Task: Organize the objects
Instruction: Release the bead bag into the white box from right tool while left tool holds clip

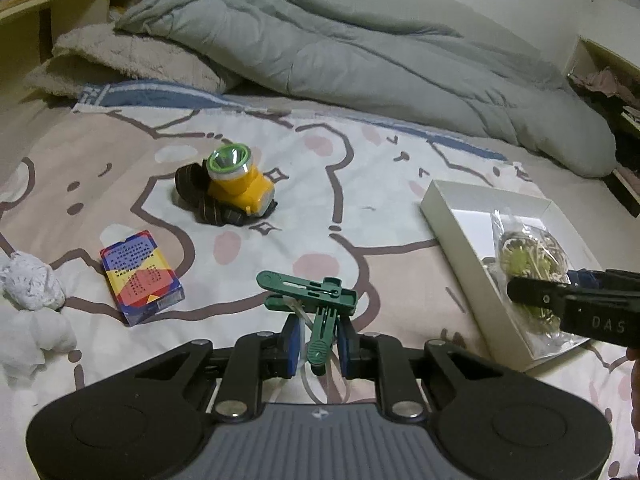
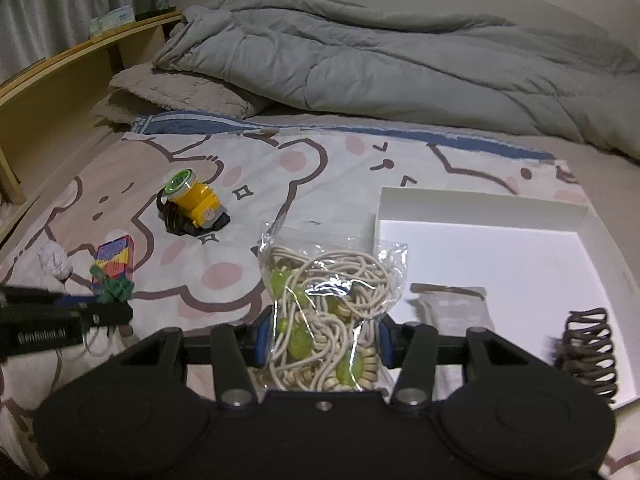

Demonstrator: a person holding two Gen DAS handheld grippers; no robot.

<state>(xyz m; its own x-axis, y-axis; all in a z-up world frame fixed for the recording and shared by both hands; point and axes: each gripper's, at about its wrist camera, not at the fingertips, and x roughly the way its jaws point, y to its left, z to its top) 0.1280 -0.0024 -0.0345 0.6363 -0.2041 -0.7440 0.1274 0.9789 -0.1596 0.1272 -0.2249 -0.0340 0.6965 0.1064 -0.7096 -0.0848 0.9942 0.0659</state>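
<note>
My left gripper (image 1: 318, 340) is shut on a green plastic clip (image 1: 310, 292) and holds it above the bedsheet. My right gripper (image 2: 322, 334) is shut on a clear bag of beige cord and green beads (image 2: 326, 304), held at the left edge of the white box (image 2: 480, 204). The bag also shows over the box (image 1: 460, 216) in the left wrist view (image 1: 528, 256). A yellow headlamp (image 1: 236, 184) and a colourful card box (image 1: 140, 276) lie on the sheet to the left.
A crumpled white tissue (image 1: 30, 284) lies at the far left. In the white box are a dark hair claw (image 2: 588, 352) and a flat sachet (image 2: 456, 308). A grey duvet (image 1: 340, 52) and pillow lie behind. A wooden shelf (image 2: 60, 80) runs along the left.
</note>
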